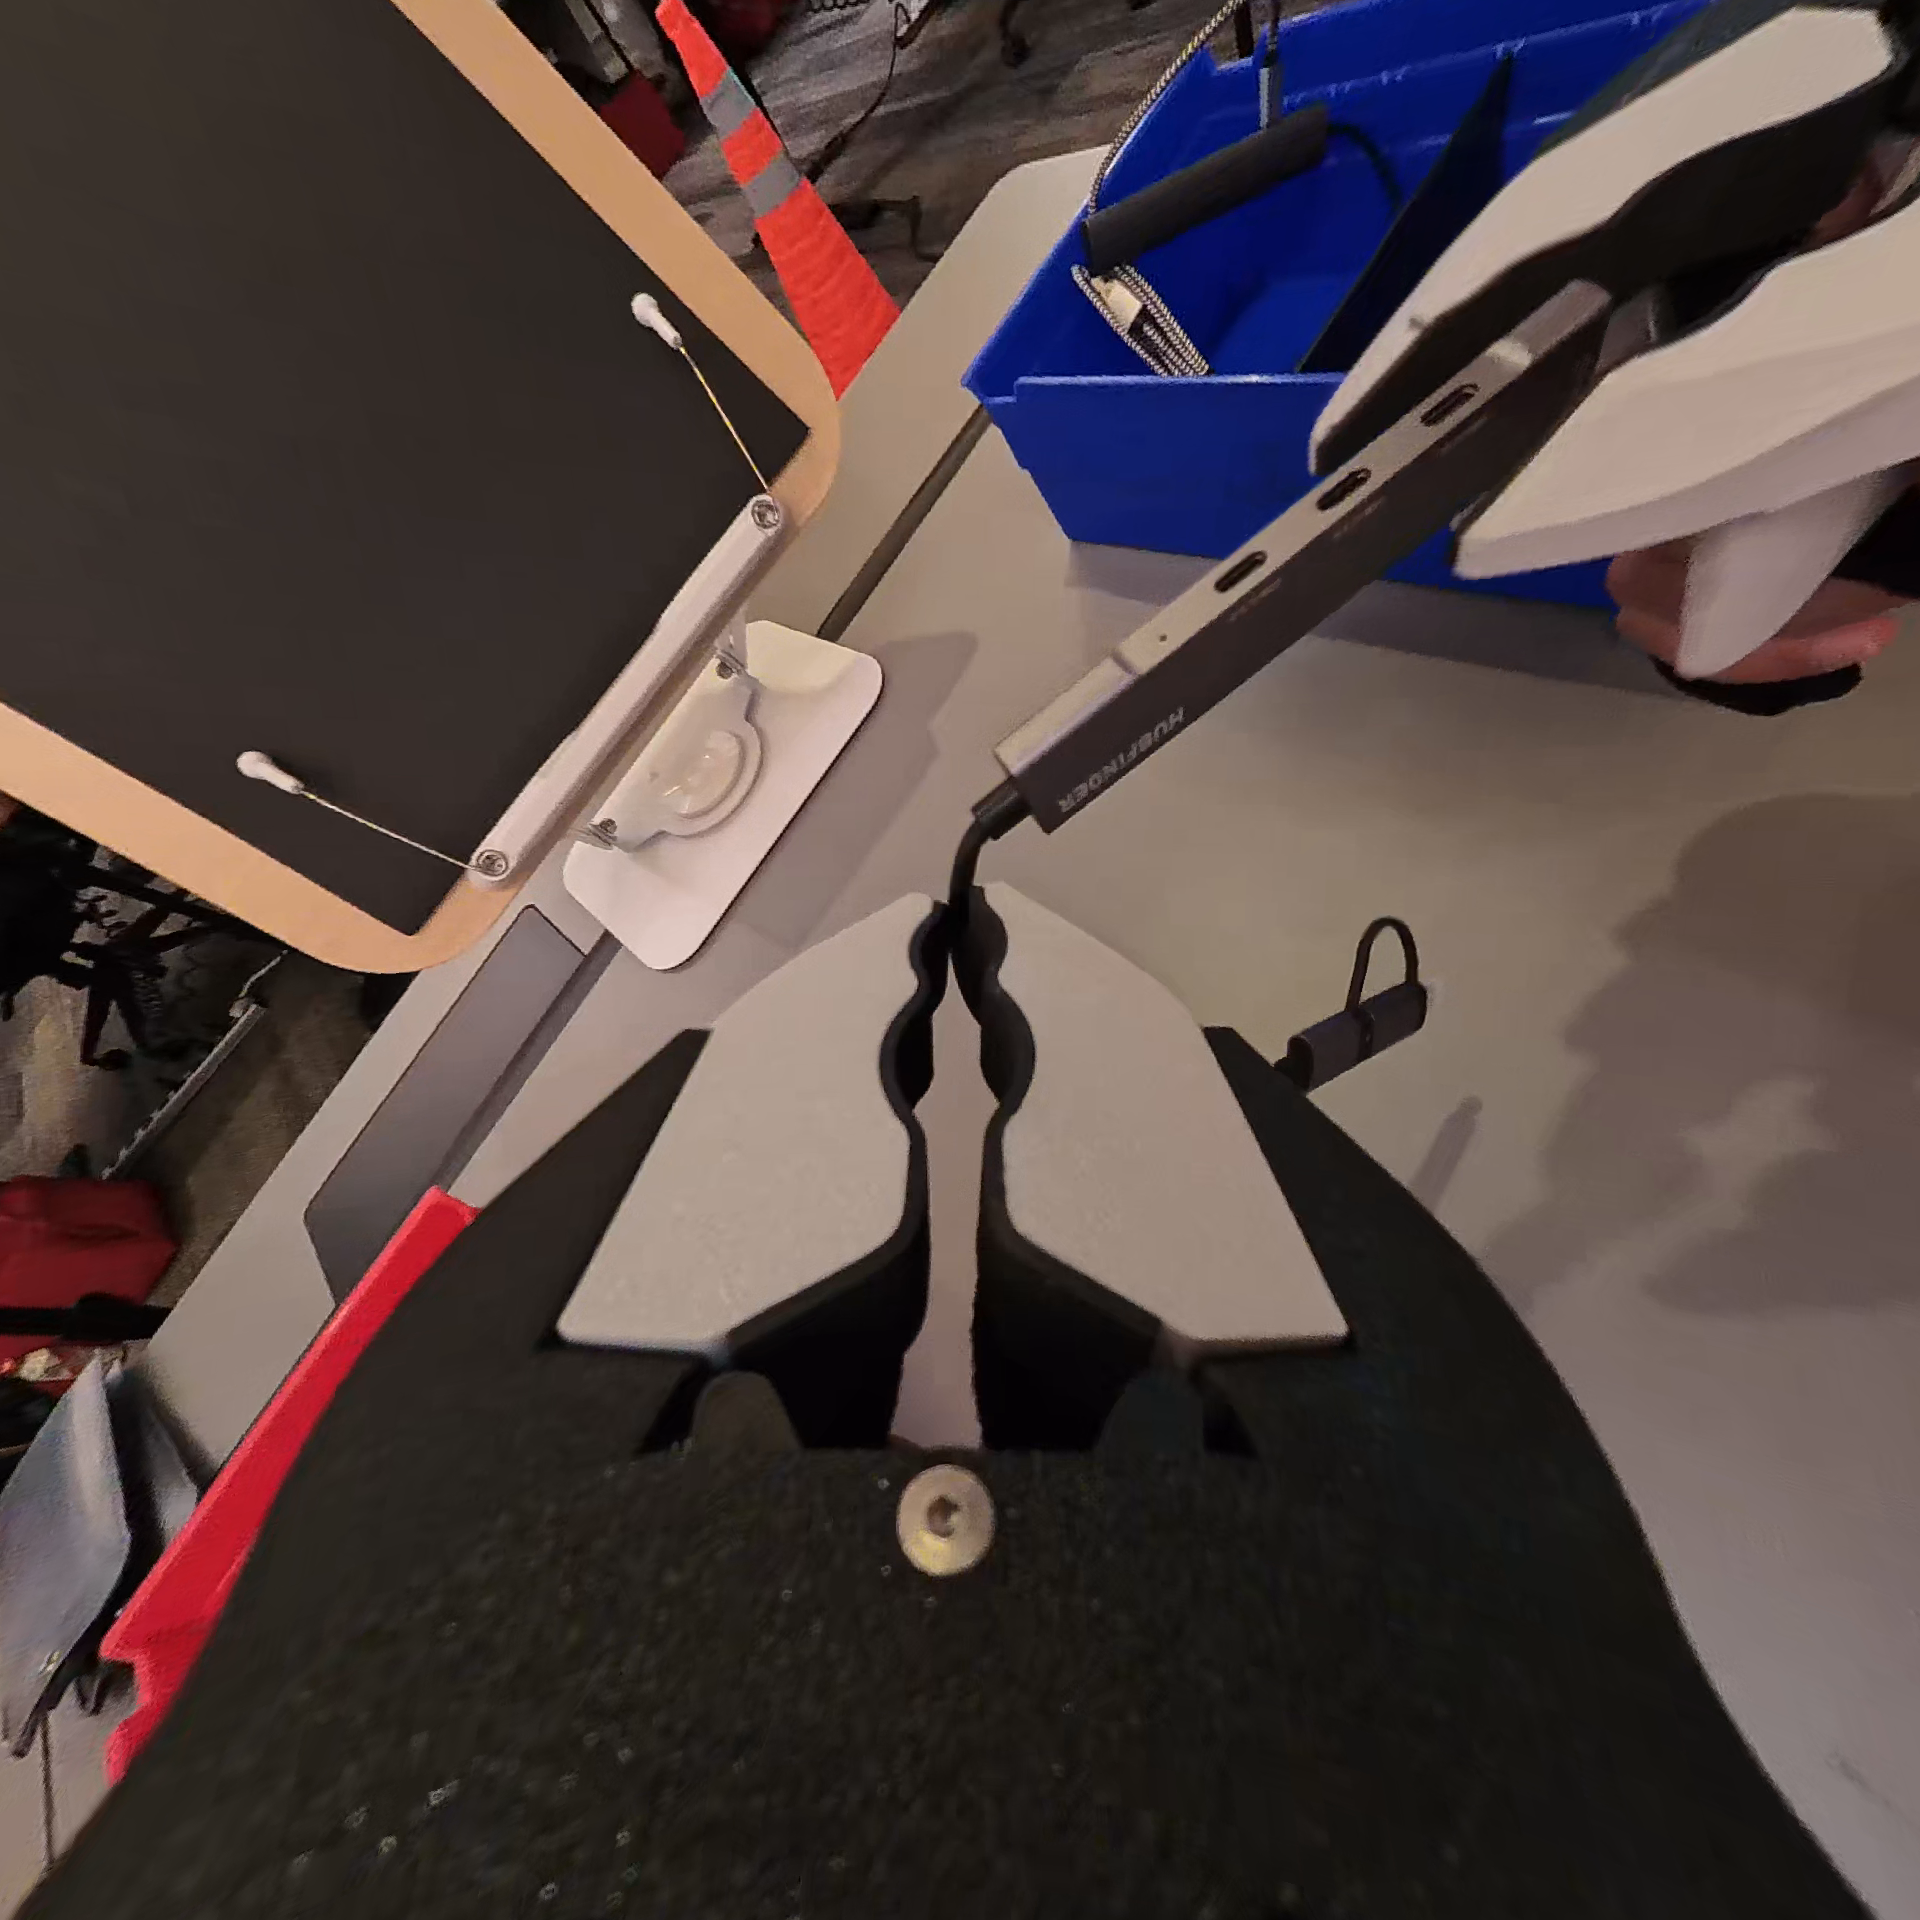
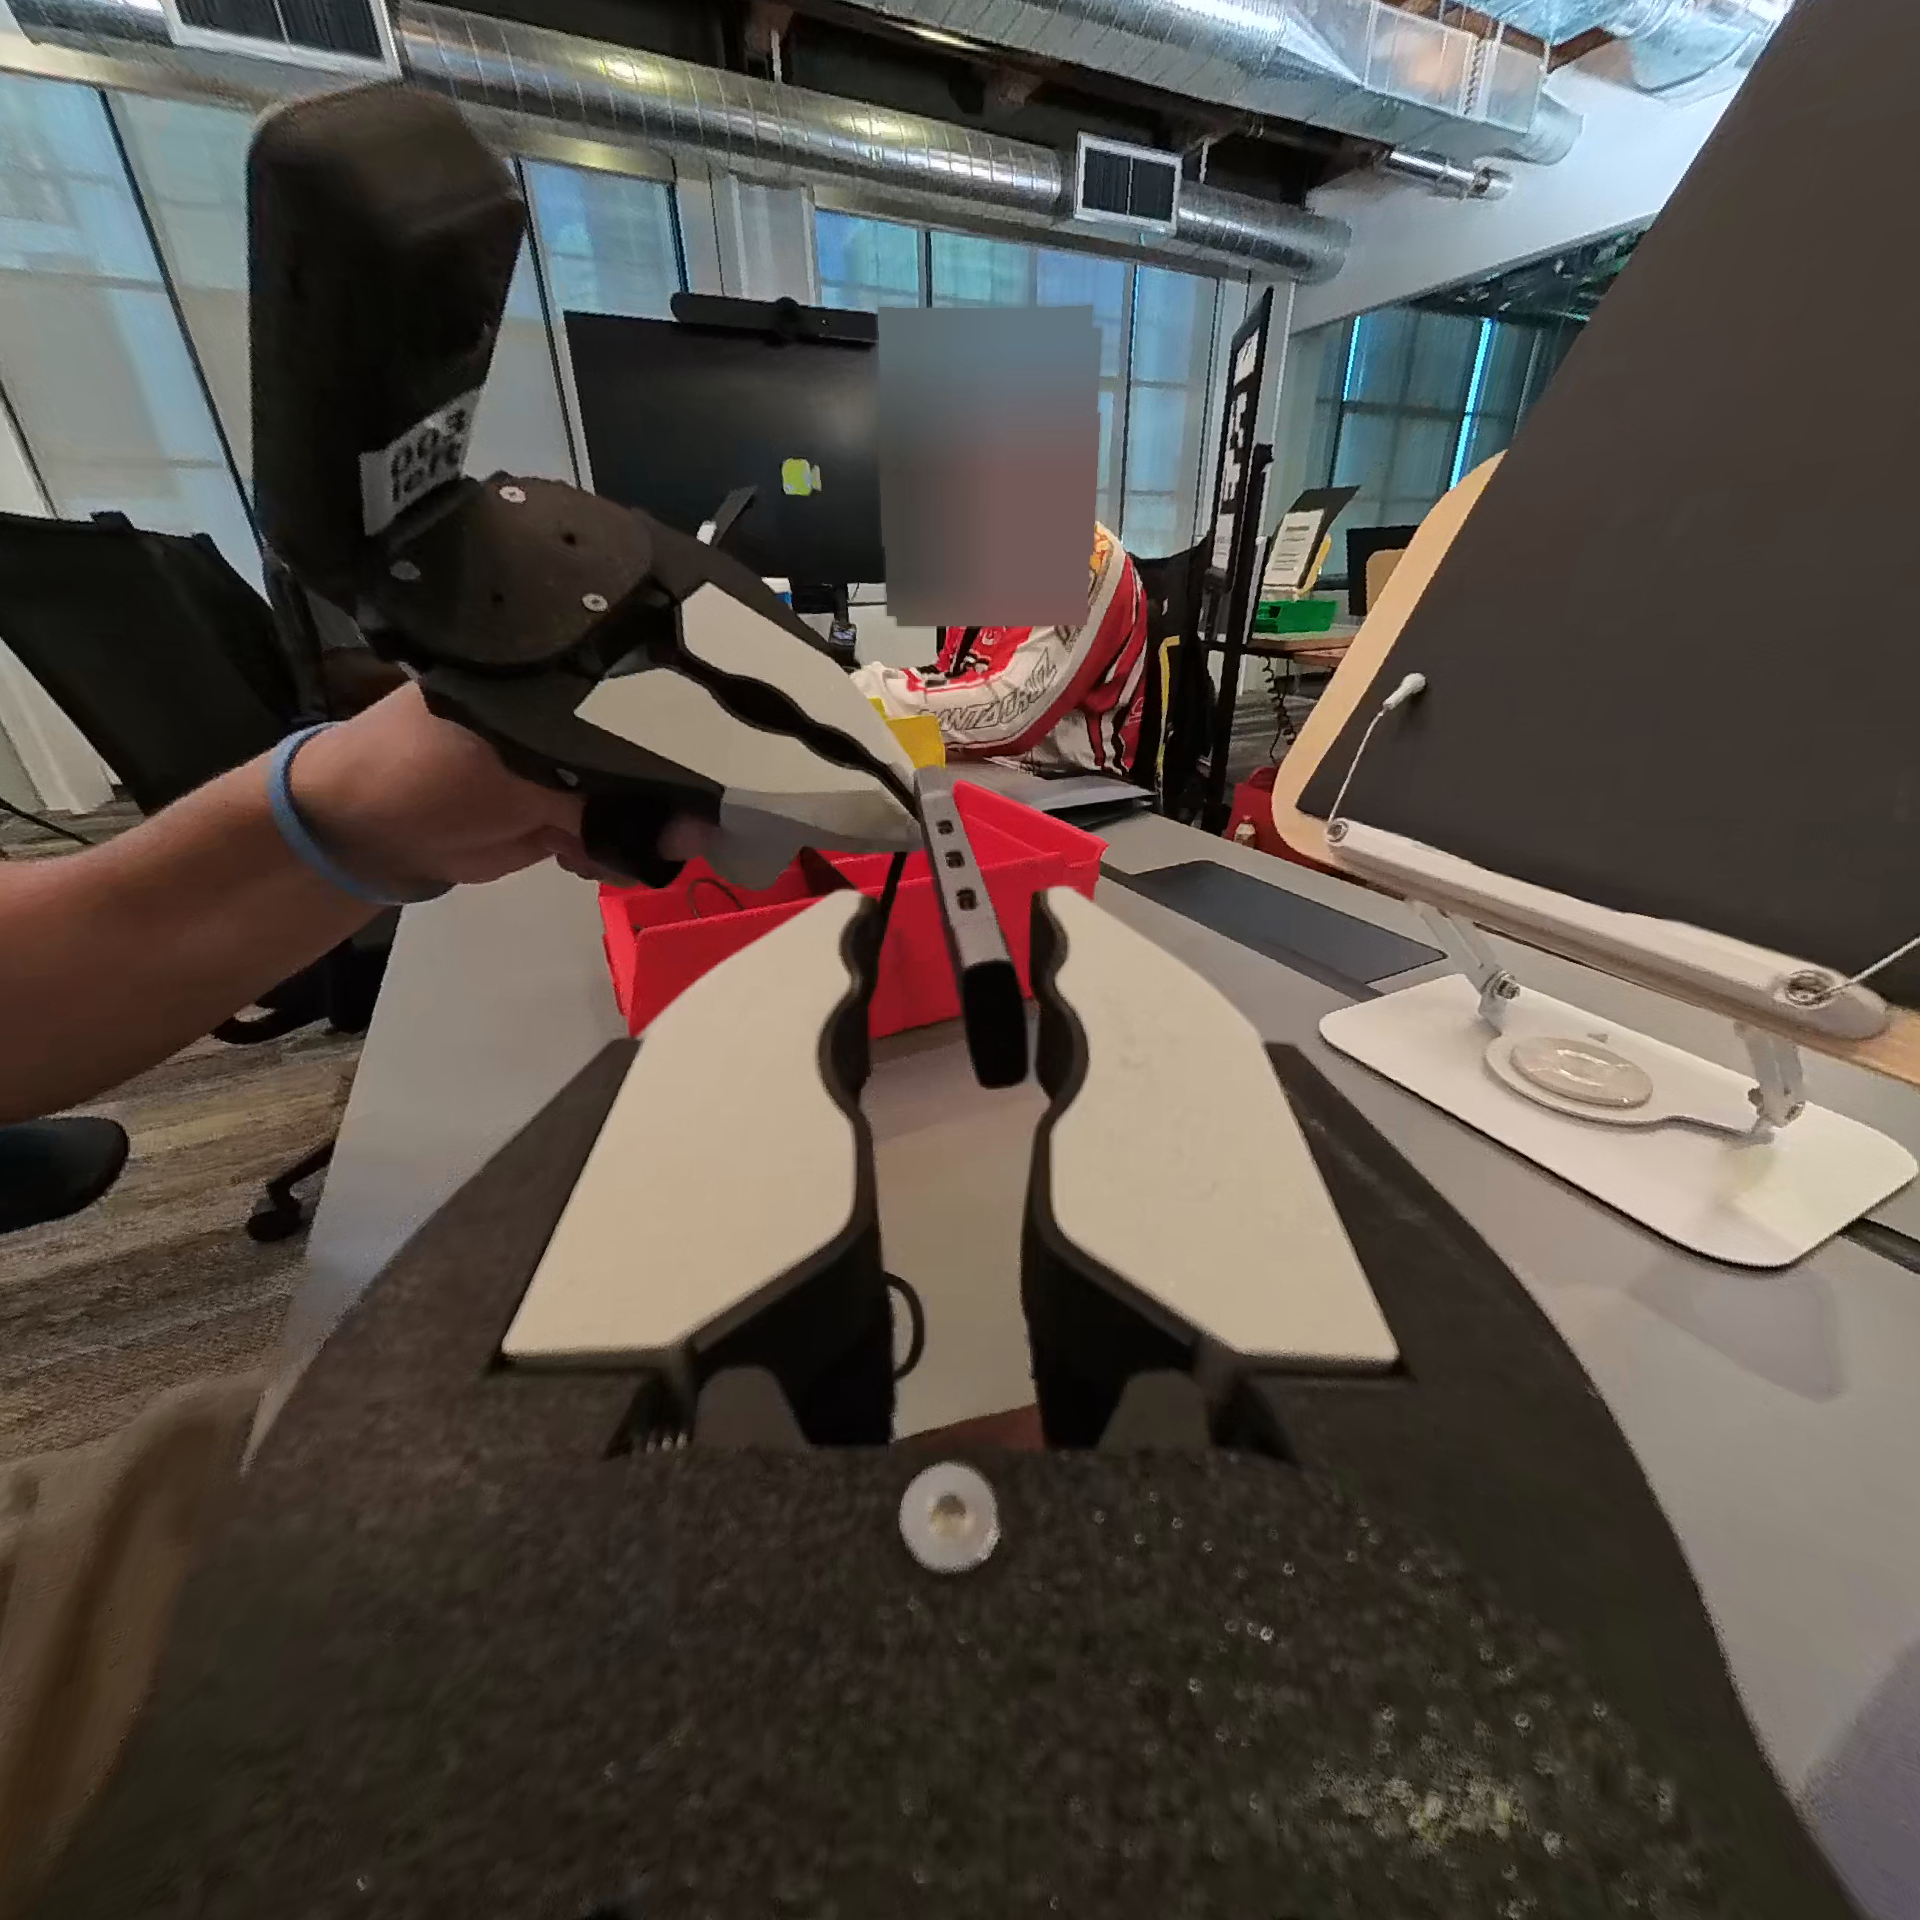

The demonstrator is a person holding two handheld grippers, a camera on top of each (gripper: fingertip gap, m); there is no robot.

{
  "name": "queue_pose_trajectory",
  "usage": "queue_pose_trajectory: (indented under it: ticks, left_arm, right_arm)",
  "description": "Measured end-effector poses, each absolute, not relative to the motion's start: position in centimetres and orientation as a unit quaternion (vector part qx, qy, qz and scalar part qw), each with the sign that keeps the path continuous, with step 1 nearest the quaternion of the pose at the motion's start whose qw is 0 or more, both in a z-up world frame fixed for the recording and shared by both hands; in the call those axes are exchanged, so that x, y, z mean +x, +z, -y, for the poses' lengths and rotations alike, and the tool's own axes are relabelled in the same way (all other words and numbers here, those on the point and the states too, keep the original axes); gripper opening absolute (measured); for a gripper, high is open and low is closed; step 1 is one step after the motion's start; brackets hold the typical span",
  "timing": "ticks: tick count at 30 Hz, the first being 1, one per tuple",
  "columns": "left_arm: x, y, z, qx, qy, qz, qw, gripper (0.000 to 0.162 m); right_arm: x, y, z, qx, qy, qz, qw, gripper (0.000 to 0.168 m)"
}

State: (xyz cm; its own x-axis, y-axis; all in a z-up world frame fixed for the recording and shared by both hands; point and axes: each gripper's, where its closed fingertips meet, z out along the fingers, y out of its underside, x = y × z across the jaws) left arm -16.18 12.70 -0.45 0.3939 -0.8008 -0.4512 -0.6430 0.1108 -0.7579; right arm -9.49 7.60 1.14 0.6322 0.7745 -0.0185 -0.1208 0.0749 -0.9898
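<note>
Left wrist view shows left hand-held gripper [image 1: 951, 925] pinching hub cable [image 1: 966, 862].

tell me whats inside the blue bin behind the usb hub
The blue bin holds a coiled braided cable, a dark foam-covered handle and a dark divider. The right gripper, shut on the USB hub, covers its right side.

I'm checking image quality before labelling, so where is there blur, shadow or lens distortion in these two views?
Left wrist view: the blue bin bows with wide-angle distortion, and soft shadows fall on the table. Right wrist view: bright windows wash out, and the fingers look softly blurred.
</note>
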Motion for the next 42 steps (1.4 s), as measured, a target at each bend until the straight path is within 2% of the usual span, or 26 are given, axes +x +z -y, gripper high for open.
queue_pose_trajectory:
  ticks: [4, 22, 26, 29, 34, 39, 42]
  left_arm:
    - [-15.9, -0.6, -12.5, -0.662, -0.082, -0.546, 0.507, 0.003]
    - [-16.4, -2.3, -12.8, -0.676, -0.084, -0.546, 0.488, 0.003]
    - [-17.5, -3.4, -13.7, -0.704, -0.094, -0.509, 0.486, 0.005]
    - [-20.0, -4.4, -13.4, -0.738, -0.131, -0.453, 0.483, 0.02]
    - [-23.1, -9.2, -8.3, -0.791, -0.312, -0.315, 0.421, 0.023]
    - [-24.8, -13.6, -4.0, -0.805, -0.378, -0.223, 0.399, 0.023]
    - [-24.7, -13.1, -3.7, -0.804, -0.344, -0.258, 0.411, 0.023]
  right_arm:
    - [-9.6, 0.6, -7.8, -0.592, 0.328, 0.282, 0.68, 0.013]
    - [-10.2, -0.4, -7.9, -0.597, 0.333, 0.3, 0.665, 0.009]
    - [-11.3, -0.9, -8.7, -0.604, 0.259, 0.344, 0.671, 0.009]
    - [-12.2, -1.9, -10.4, -0.6, 0.153, 0.409, 0.671, 0.009]
    - [-13.9, -3.0, -14.7, -0.542, -0.024, 0.519, 0.66, 0.01]
    - [-17.1, -8.9, -16.6, -0.516, 0.006, 0.541, 0.664, 0.009]
    - [-17.5, -11.3, -17.3, -0.494, -0.018, 0.545, 0.678, 0.009]
